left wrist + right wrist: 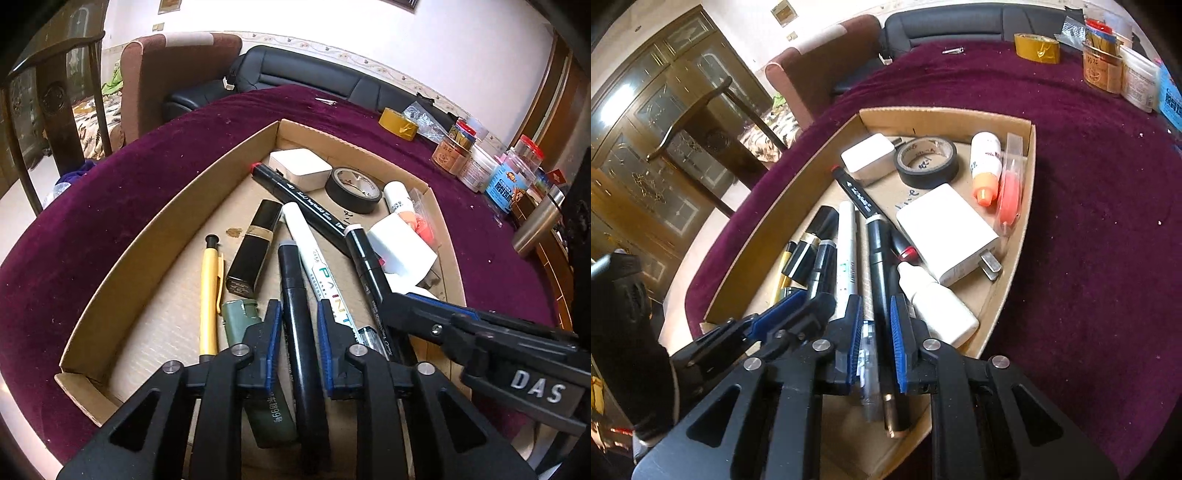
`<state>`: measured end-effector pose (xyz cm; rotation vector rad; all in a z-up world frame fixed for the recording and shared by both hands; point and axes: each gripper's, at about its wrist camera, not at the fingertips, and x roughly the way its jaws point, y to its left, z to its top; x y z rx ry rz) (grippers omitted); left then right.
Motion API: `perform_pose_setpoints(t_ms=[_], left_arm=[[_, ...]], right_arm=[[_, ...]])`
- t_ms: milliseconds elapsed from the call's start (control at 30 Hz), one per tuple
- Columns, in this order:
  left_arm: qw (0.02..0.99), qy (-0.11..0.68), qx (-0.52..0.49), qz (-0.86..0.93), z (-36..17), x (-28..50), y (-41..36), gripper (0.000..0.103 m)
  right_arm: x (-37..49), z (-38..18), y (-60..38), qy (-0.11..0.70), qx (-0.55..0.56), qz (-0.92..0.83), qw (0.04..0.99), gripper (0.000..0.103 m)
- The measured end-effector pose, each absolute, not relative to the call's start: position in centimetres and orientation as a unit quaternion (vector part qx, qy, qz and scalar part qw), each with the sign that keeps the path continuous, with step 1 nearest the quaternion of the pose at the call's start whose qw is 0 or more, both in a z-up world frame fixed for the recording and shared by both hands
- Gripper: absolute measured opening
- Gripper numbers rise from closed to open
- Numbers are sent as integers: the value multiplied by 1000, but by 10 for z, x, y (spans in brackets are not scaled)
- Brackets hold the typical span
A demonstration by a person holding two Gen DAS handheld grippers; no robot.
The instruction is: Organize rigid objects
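Note:
A shallow cardboard tray (155, 236) (1027, 206) on the purple tablecloth holds several pens, markers, two white chargers, a black tape roll (352, 189) (925, 160), a black lipstick (255, 251) and a yellow pencil (210, 295). My left gripper (298, 314) hangs over the tray's near end with a black marker (295, 295) lying between its part-open jaws. My right gripper (875, 306) straddles a black pen (877, 266) and a clear pen (868, 354), jaws part open. The right gripper also shows in the left wrist view (443, 321).
A gold tape roll (399, 123) (1036, 48), jars and bottles (476, 162) and a steel flask (535, 229) stand on the cloth (1108, 221) beyond the tray. A dark wooden chair (55, 92) and sofas stand past the table's edge.

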<state>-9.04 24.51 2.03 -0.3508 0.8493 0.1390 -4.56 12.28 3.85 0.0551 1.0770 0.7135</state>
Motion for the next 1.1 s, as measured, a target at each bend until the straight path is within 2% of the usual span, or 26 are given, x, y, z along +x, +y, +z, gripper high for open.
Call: perform_pose_setpoints(t_ms=[100,167,233,433,500,567,600,767,833,900,1100], left_arm=[[895,409,-167,69,21,-90,243,24],[895,408,-167,68,21,-90,243,31],[895,407,-169,64,21,-90,241,42],[898,409,-155,57,22,-89,231,59],[897,411,-152,55,22,-89,229,61],[896,414,-154,53,23,-90,229,61],[895,415,-158,52,24,-92,229,61],[901,393,-177,49,46,-109,244,61],[905,378,-183,69,59,-117,258,67],[905,373,-183,90,63,-119,270,68],[894,406,-130,139,50,-111,271,68]], right_arm=[[-47,42,118,499,35,336,798,14],[-48,44,113,497,43,336,799,14],[-50,47,109,493,48,336,801,14],[-53,58,91,474,58,331,814,14],[-54,60,83,467,58,326,820,18],[-52,62,74,458,56,321,827,31],[-51,63,69,453,55,317,831,32],[-43,67,35,421,53,282,860,32],[-37,65,21,415,61,270,867,32],[-29,63,8,408,68,257,874,32],[-8,57,-15,379,65,223,896,32]])
